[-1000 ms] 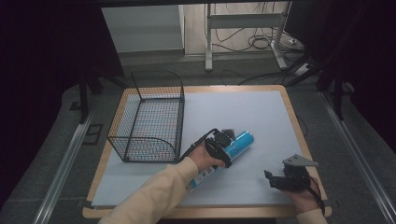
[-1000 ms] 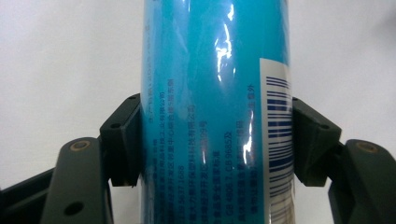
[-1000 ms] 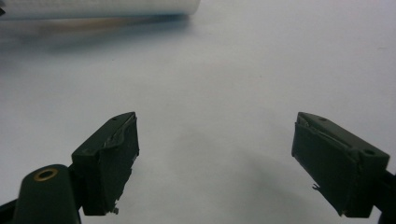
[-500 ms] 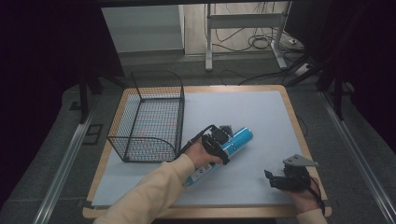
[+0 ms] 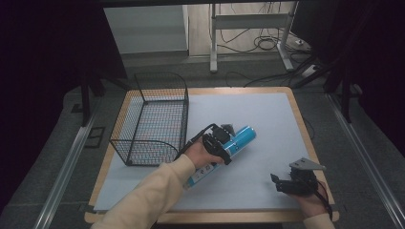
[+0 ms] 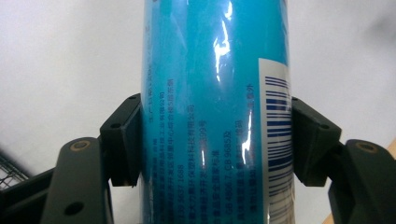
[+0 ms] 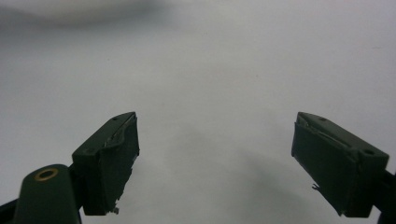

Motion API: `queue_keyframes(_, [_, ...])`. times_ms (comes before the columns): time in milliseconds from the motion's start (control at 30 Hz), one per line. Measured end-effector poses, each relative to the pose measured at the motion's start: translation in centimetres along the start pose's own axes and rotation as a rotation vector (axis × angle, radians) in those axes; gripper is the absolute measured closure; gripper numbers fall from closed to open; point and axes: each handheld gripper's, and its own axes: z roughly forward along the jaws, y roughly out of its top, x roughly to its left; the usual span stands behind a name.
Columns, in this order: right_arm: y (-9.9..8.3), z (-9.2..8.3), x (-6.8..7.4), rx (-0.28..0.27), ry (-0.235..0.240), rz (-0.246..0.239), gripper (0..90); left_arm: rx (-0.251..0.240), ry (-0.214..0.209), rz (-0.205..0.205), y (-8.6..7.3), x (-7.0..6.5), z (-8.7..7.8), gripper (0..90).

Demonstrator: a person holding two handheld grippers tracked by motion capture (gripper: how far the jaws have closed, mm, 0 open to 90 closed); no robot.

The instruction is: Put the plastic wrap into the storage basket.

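A long blue spray can (image 5: 239, 140) with a barcode label lies slanted near the middle of the white mat. My left gripper (image 5: 220, 143) is shut across its body; in the left gripper view both black pads press the can (image 6: 215, 107) from either side, and my left gripper (image 6: 215, 140) holds it a little above the mat. My right gripper (image 5: 279, 183) rests near the mat's front right corner, open. Its jaws stand wide apart over bare mat in the right gripper view, with nothing between the right gripper (image 7: 215, 158) fingers.
A black wire basket (image 5: 153, 119) stands on the left part of the mat, close to the left of the can. The wooden table edge (image 5: 305, 129) frames the mat. Metal table legs and cables lie on the floor beyond.
My left hand has lifted slightly and shifted a little toward the basket with the can in its grip. The right gripper has stayed where it was.
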Motion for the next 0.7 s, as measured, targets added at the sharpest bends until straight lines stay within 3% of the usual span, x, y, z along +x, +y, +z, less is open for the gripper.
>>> queue_keyframes(700, [0.0,0.1,0.0,0.003,-0.001,0.002,15.4,-0.057,0.018,-0.044,0.3,2.1,-3.4,31.3])
